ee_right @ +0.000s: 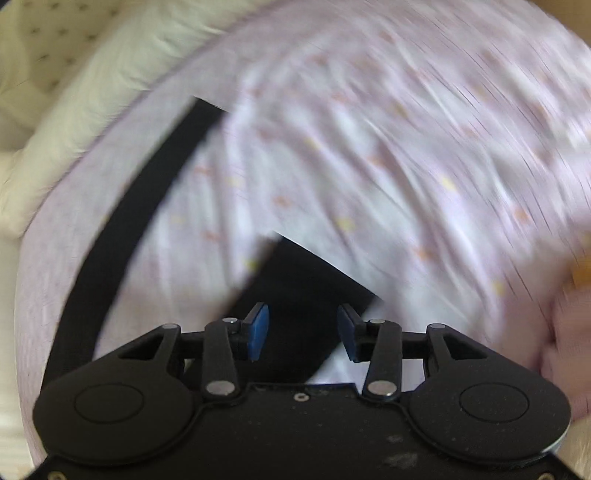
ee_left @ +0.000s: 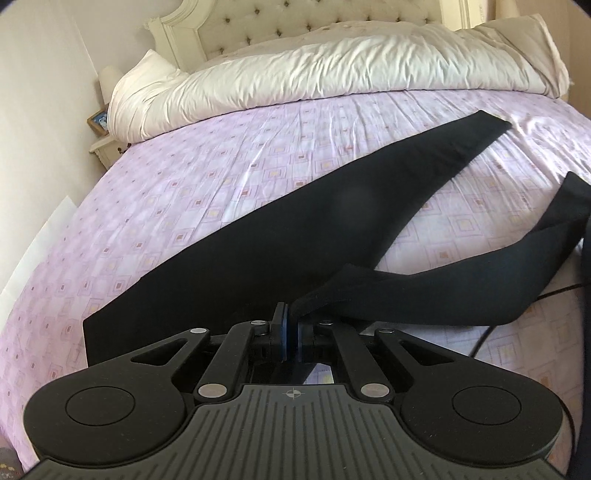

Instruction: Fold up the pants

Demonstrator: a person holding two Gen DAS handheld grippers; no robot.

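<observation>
Pink patterned bedsheet (ee_left: 221, 177) covered a bed, with a rumpled white duvet (ee_left: 314, 81) heaped against a tufted cream headboard (ee_left: 295, 18). Black pants (ee_left: 295, 221) were spread on the sheet, one leg laid flat and running diagonally toward the far right. The other leg (ee_left: 424, 280) was lifted and bent to the right, its end cut off at the frame edge.

In the left wrist view, the left gripper (ee_left: 291, 326) was seen closed, its blue pads pinching a fold of the black fabric near the waist end. A dark cable (ee_left: 487, 332) was partly seen at the right.

The right wrist view was heavily smeared by motion blur, so the sheet pattern could hardly be made out. The right gripper (ee_right: 302, 328) was shown with its jaws apart, nothing between them, above a corner of a black pant leg (ee_right: 314, 288). The first leg (ee_right: 147, 206) was seen there only as a blurred dark band.
</observation>
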